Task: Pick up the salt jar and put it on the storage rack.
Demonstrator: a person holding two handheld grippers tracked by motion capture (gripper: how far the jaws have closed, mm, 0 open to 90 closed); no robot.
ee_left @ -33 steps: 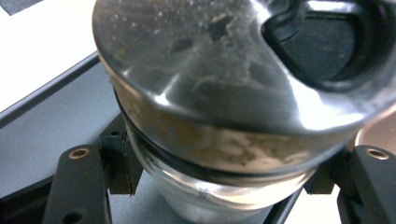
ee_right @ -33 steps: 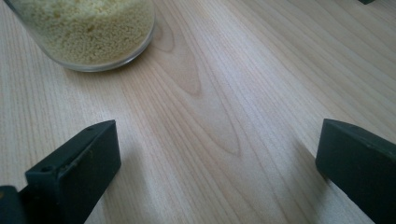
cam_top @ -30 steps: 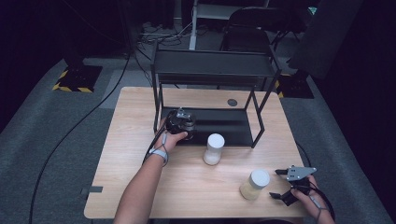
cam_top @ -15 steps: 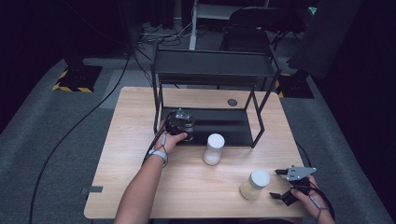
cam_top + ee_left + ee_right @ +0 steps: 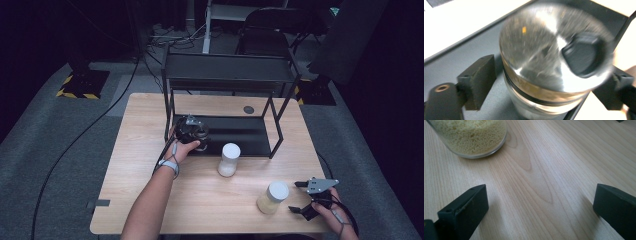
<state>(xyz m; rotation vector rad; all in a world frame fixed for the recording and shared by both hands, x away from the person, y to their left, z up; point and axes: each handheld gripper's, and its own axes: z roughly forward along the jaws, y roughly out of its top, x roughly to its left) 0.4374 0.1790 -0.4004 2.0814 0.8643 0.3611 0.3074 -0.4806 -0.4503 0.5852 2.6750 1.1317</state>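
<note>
Straddling a steel-lidded jar (image 5: 554,60), left hand-held gripper (image 5: 549,82) just opening, pads clear of it.

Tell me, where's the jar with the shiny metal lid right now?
In the left gripper view, the metal-lidded jar stands on the black rack's lower shelf, between the left gripper jaws, which have just been opening.

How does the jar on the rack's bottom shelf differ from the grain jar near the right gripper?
The shelf jar stands on the black rack's bottom shelf, while the grain jar stands on the wooden table. The shelf jar has a shiny metal lid; the grain jar's lid looks white. The shelf jar sits between the left gripper's just-opened jaws; the grain jar lies outside the right gripper's open jaws. Both stand upright.
</note>
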